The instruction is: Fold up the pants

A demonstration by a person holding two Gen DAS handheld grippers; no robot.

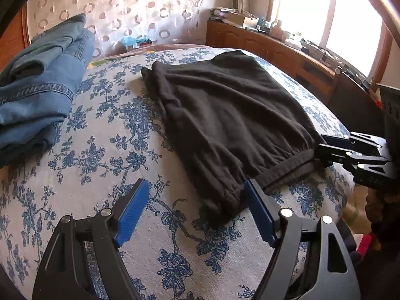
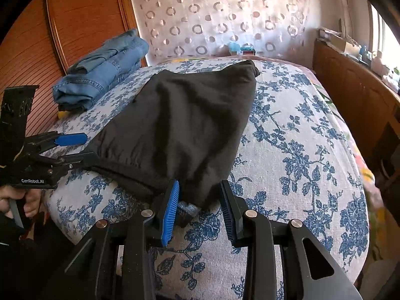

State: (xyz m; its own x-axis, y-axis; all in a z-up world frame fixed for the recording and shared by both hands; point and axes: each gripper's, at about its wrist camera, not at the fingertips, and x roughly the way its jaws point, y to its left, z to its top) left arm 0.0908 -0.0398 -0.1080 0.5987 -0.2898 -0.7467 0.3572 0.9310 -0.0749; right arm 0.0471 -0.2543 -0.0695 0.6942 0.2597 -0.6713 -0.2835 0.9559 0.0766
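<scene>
**Operator:** Starting with the left wrist view. My left claw (image 1: 196, 212) is spread wide, its blue pads (image 1: 132, 212) clamping nothing; the near left corner of the black pants (image 1: 225, 125) lies between them, untouched as far as I can see. I judge it sits there because that corner is where a fold would be lifted from.

**Observer:** And where do the pants lie overall?

**Operator:** On the bed (image 1: 100, 162), folded into a broad dark slab that runs from the near edge toward the far edge, the elastic waistband (image 1: 287, 167) along the near edge. A stack of folded jeans (image 1: 37, 87) sits well apart at the far left corner, I'd guess parked out of the way as finished work. My right claw (image 1: 325, 150) shows at the waistband's right end.

**Observer:** Now the right wrist view?

**Operator:** The right claw (image 2: 200, 205) has its jaws part way apart, straddling the near right corner of the pants (image 2: 187, 125). The left pad (image 2: 171, 212) looks just beside the fabric; I see no pinch. A light scrap, perhaps a label, peeks out under that corner. The left claw (image 2: 75, 147) comes in from the left at the other waistband end, a hand (image 2: 22, 200) on its grip.

**Observer:** Why one at each end?

**Operator:** My judgement: holding both corners keeps the waistband level when it is carried over.
</scene>
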